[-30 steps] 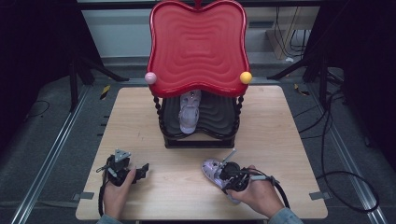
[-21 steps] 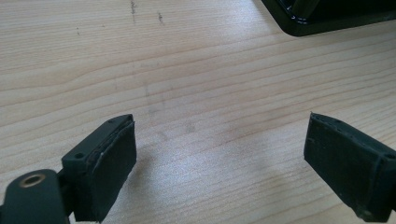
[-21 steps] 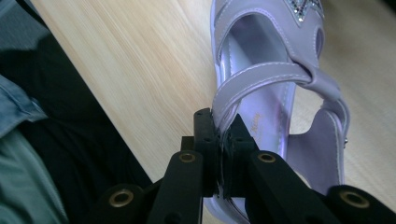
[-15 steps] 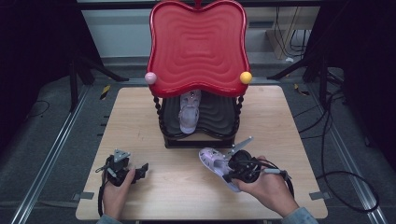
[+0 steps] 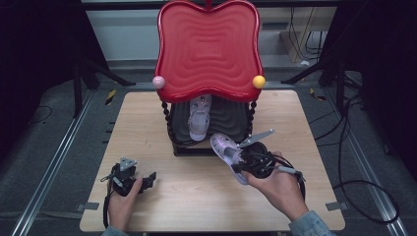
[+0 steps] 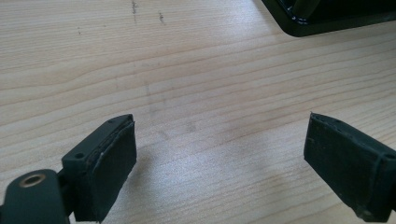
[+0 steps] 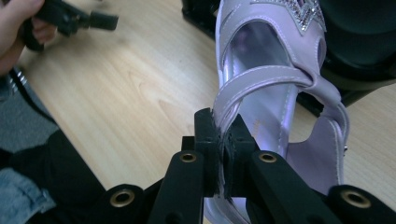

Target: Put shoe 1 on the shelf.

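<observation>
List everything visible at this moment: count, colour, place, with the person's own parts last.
Sandal: one, lilac, on rack's lower shelf.
Held sandal: one, lilac, in front of rack, in right gripper.
Rack: one, red top, black lower shelf, table's far middle.
Balls: two, pink and yellow, at rack's top corners.
Table: one, light wood.
Left gripper: black, open, near-left on table.
Right gripper: black, shut on held sandal's strap.
Hands: two, at near edge.

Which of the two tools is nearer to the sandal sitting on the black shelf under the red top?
The right tool. It holds a second sandal just in front of the shelf, beside the shelved sandal. The left tool sits farther back, near the table's front edge.
</observation>
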The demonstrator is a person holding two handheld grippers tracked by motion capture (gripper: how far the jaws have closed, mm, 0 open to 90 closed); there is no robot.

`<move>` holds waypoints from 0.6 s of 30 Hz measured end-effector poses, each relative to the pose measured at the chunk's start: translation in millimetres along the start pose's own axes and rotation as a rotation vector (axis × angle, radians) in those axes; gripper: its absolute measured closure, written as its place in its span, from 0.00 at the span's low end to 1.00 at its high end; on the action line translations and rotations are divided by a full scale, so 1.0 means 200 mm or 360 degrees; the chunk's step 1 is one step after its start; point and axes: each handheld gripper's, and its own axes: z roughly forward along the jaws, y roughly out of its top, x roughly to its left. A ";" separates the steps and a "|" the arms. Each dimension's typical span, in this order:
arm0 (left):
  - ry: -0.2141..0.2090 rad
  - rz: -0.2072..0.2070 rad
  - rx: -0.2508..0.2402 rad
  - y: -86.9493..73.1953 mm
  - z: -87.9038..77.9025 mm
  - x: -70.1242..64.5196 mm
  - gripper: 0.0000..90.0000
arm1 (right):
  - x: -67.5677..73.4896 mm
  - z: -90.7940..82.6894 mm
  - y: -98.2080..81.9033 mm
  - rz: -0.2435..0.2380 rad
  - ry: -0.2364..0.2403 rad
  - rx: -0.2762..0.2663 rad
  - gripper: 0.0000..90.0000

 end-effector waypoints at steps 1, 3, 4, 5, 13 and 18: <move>-0.0001 -0.0001 0.0000 0.00 0.00 0.00 0.10 | 0.00 0.00 0.01 0.0009 -0.0009 -0.0004 0.96; -0.0001 0.0000 0.0000 0.00 0.00 0.00 0.10 | -0.01 0.00 0.02 0.0040 -0.0020 -0.0024 0.96; -0.0002 -0.0002 0.0000 0.00 0.00 0.00 0.10 | -0.01 0.01 0.03 0.0053 -0.0028 -0.0033 0.96; -0.0002 -0.0002 0.0000 0.00 0.00 0.00 0.10 | -0.02 0.01 0.03 0.0070 -0.0043 -0.0034 0.96; -0.0005 -0.0001 0.0001 0.00 0.00 0.00 0.10 | -0.05 0.01 0.08 0.0155 -0.0137 -0.0150 0.96; -0.0004 -0.0002 0.0001 0.00 0.00 0.00 0.10 | -0.07 0.02 0.11 0.0186 -0.0164 -0.0185 0.96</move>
